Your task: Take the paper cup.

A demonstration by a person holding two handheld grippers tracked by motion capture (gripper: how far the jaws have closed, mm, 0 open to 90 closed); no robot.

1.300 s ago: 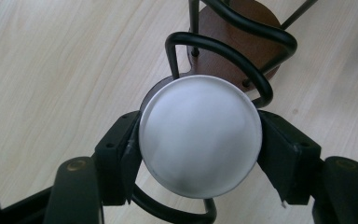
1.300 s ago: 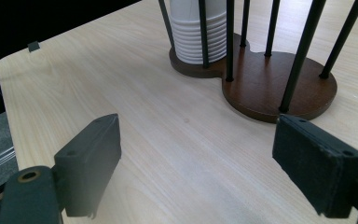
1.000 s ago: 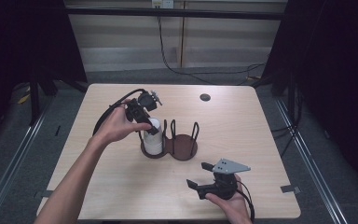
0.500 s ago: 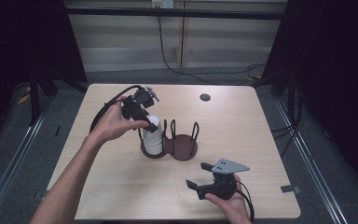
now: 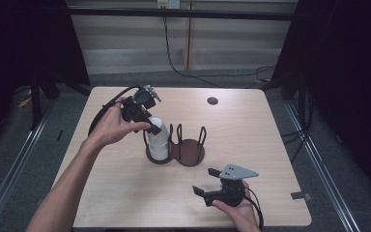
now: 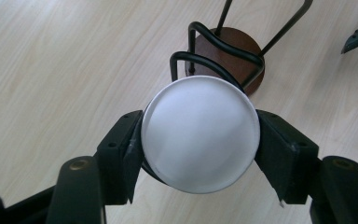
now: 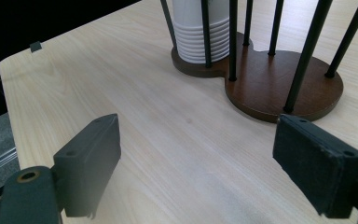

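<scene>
A dark wooden two-ring cup holder with black wire uprights stands mid-table. Its left ring holds a stack of white paper cups, also seen as a ribbed stack on the holder base. My left gripper comes in from the left and is shut on the top cup, one pad on each side of its round white bottom; this cup leans left off the stack. My right gripper rests open near the table's front edge, and nothing lies between its jaws.
A small dark disc lies at the far side of the table. The left gripper's black cable loops over the left part of the table. A grey tag sits at the front right corner. The holder's right ring is empty.
The left gripper has shifted slightly up and to the left at the top of the cup stack, and the top cup now leans with it. The right gripper has stayed put.
</scene>
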